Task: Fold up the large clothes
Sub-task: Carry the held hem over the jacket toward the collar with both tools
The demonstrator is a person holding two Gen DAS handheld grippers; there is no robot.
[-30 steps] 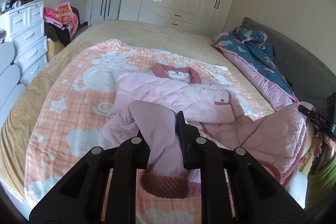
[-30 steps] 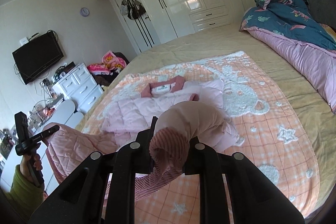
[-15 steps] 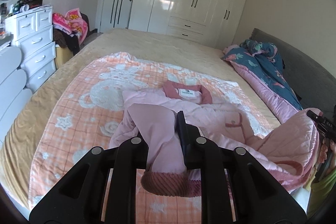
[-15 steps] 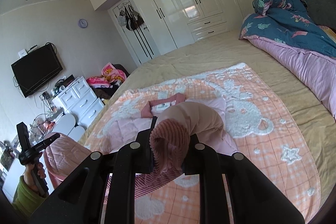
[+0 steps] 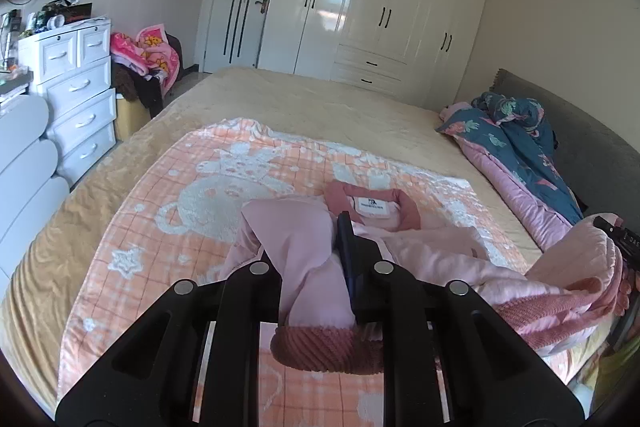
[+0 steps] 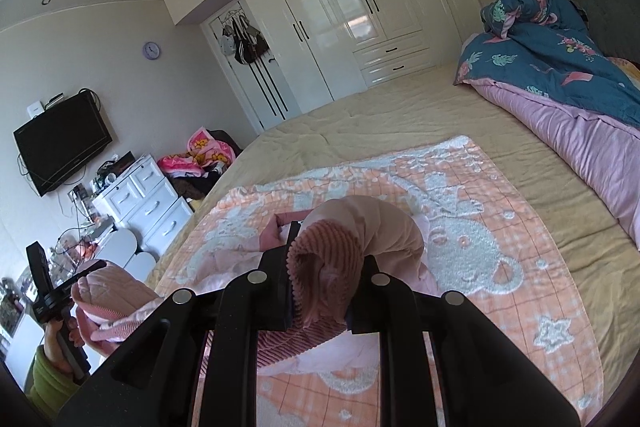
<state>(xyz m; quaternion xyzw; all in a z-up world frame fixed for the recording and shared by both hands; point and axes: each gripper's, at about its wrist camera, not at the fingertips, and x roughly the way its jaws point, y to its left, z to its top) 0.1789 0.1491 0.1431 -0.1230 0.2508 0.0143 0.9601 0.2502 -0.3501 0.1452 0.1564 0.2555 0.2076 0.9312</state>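
Observation:
A pale pink quilted jacket [image 5: 432,259] with a dark pink collar [image 5: 376,203] and ribbed cuffs lies on the orange and white blanket [image 5: 168,235]. My left gripper [image 5: 308,267] is shut on one sleeve near its ribbed cuff [image 5: 324,351] and holds it above the blanket. My right gripper [image 6: 324,275] is shut on the other sleeve at its ribbed cuff [image 6: 328,251]. The right gripper also shows at the right edge of the left wrist view [image 5: 620,239], draped in pink fabric. The left gripper shows at the far left of the right wrist view [image 6: 60,291].
The blanket covers a beige bed [image 5: 312,103]. A blue and pink duvet [image 5: 516,147] is bunched along the right side by the grey headboard [image 5: 580,151]. White drawers [image 5: 76,95] stand left of the bed, white wardrobes [image 5: 380,7] beyond its far end.
Both grippers have lifted and carried the sleeves forward towards the collar. The jacket's lower part has bunched up under them.

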